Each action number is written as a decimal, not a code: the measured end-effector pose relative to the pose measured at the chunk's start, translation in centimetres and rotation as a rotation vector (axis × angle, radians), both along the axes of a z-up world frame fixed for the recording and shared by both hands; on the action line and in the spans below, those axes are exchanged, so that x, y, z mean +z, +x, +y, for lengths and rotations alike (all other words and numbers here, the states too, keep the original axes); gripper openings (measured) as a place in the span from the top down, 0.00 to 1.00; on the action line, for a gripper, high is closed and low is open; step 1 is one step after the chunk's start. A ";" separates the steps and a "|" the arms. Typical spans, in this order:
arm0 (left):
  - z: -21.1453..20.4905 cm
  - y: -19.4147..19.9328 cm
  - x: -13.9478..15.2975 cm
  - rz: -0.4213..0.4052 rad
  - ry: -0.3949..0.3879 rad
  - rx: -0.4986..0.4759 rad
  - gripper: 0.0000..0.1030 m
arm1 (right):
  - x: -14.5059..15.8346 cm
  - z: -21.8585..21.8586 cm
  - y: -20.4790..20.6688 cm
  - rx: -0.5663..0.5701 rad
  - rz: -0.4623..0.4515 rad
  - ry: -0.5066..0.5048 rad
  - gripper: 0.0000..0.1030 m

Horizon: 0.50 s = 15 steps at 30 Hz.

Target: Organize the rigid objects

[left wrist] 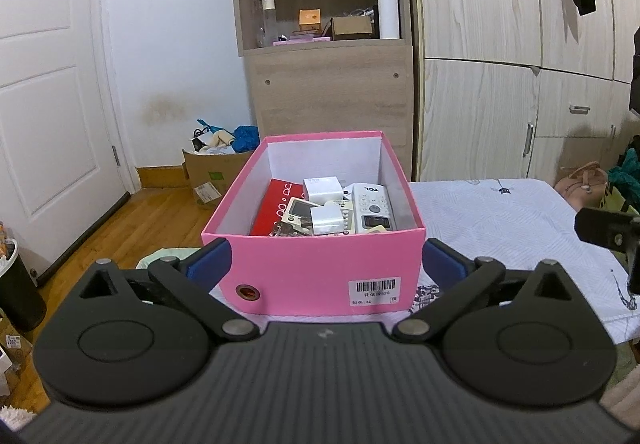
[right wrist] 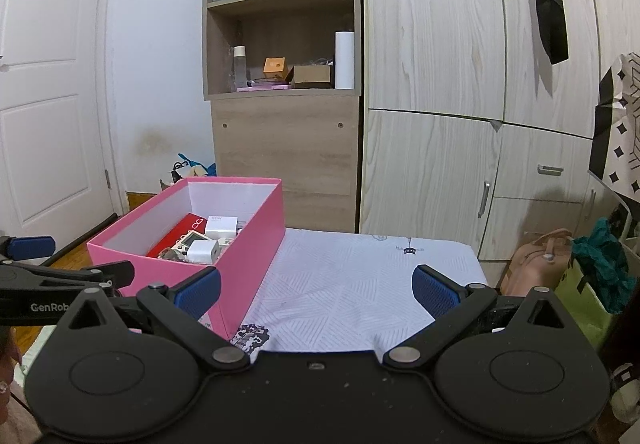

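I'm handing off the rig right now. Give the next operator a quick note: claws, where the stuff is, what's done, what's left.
Left claw: open, empty, its fingers straddling the near end of the pink box.
Right claw: open, empty, over the white cloth to the right of the box.
Box sits on the cloth with no lid on it. Inside: white TCL remote, a second remote with a screen, two white chargers, red booklet, some keys.
Done: nothing rigid shows loose on the cloth; what is visible is boxed.
Left: probably moving or closing the box; no lid in view.
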<state>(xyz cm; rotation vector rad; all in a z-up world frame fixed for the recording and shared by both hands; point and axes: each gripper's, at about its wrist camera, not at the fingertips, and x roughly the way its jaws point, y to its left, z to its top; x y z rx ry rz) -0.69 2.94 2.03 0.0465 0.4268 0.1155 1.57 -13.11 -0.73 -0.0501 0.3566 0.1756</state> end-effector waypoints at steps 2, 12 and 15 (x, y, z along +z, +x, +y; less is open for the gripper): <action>0.1 0.1 -0.1 0.006 -0.006 0.002 0.00 | 0.0 0.0 0.0 0.000 0.003 -0.001 0.00; 0.0 0.0 -0.3 0.010 -0.019 -0.011 0.00 | 0.0 0.6 0.1 0.011 0.019 -0.011 0.00; 0.0 0.0 -0.3 0.014 -0.015 -0.010 0.00 | -0.1 0.2 0.3 -0.001 0.022 -0.011 0.00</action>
